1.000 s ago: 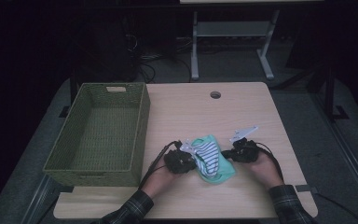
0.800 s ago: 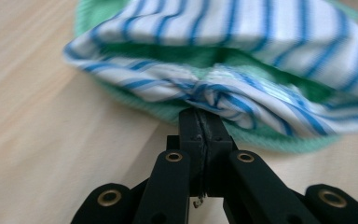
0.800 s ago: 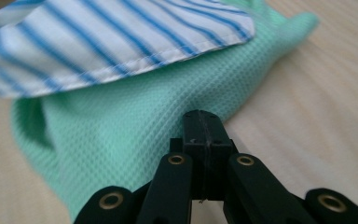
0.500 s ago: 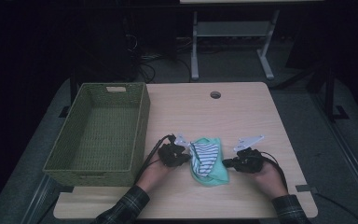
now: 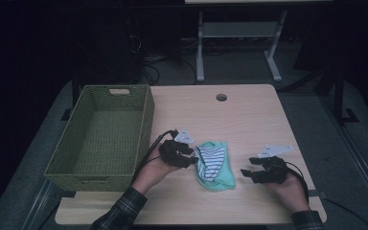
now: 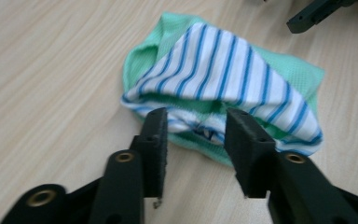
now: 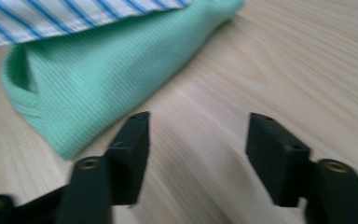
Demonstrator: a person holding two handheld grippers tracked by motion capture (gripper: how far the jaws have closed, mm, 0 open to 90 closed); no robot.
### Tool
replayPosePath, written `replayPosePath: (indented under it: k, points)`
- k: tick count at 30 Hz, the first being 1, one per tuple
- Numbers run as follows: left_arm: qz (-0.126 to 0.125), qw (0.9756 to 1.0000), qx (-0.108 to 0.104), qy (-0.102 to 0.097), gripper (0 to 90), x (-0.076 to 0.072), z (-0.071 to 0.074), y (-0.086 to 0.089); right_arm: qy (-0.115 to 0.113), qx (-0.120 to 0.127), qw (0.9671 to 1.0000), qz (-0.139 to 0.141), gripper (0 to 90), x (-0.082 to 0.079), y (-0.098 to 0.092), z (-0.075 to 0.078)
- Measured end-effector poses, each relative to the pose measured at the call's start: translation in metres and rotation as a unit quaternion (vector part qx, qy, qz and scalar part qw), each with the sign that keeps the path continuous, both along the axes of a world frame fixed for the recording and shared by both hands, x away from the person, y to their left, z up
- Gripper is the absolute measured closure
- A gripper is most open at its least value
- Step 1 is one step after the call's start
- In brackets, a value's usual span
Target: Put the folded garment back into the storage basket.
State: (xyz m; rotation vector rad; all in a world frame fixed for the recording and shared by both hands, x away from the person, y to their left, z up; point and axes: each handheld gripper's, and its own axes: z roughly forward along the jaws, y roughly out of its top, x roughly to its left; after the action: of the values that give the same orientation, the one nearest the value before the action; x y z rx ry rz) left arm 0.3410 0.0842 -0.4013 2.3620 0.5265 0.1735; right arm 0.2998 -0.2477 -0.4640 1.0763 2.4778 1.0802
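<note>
Beside the green basket [image 5: 103, 134], folded cloth [image 5: 213, 163], left gripper [image 5: 194, 160] and right gripper [image 5: 245, 173] just released, nothing between them.

Folded green striped garment [image 5: 214, 164] between left gripper [image 5: 191, 160] and right gripper [image 5: 247, 173].

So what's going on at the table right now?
A person is working a small folded garment, mint green with a blue-and-white striped part, lying on the wooden table beside a green woven basket. Both tongs have just been opening and nothing is gripped. The left tongs sit right at the garment's edge with the cloth in front of their jaws. The right tongs stand apart from it over bare wood. The basket holds nothing.
</note>
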Motion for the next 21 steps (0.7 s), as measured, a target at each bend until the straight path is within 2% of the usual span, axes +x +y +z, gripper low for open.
replayPosePath:
  k: [3, 4, 7, 8, 10, 13, 18, 21]
  points:
    - [-0.022, 0.9997, 0.009, 0.000, 50.4, 0.003, 0.004, -0.004, 0.007, -0.012, 0.9996, -0.026, 14.7, -0.002, -0.007, -0.004]
    - [-0.029, 0.9995, 0.010, 0.000, 49.0, 0.004, 0.005, -0.006, 0.005, -0.012, 0.9994, -0.032, 13.4, -0.002, -0.008, -0.005]
    - [-0.053, 0.9980, 0.034, 0.005, 44.4, 0.007, 0.004, -0.013, 0.002, -0.016, 0.9990, -0.042, 7.7, -0.004, -0.013, -0.009]
    - [-0.060, 0.9973, 0.040, 0.008, 43.3, 0.008, 0.003, -0.016, 0.003, -0.019, 0.9989, -0.043, 7.5, -0.004, -0.013, -0.010]
    - [-0.068, 0.9968, 0.039, 0.013, 42.1, 0.008, -0.001, -0.020, 0.001, -0.020, 0.9987, -0.046, 7.3, -0.004, -0.014, -0.011]
    - [-0.081, 0.9948, 0.057, 0.024, 40.7, 0.011, -0.006, -0.025, -0.001, -0.036, 0.9984, -0.044, 5.6, -0.004, -0.013, -0.014]
    - [-0.084, 0.9925, 0.080, 0.038, 37.3, 0.015, -0.018, -0.032, -0.002, -0.029, 0.9988, -0.040, 3.9, -0.003, -0.014, -0.016]
    - [-0.084, 0.9923, 0.078, 0.046, 35.8, 0.017, -0.023, -0.033, -0.005, -0.027, 0.9990, -0.036, 3.1, -0.003, -0.014, -0.017]
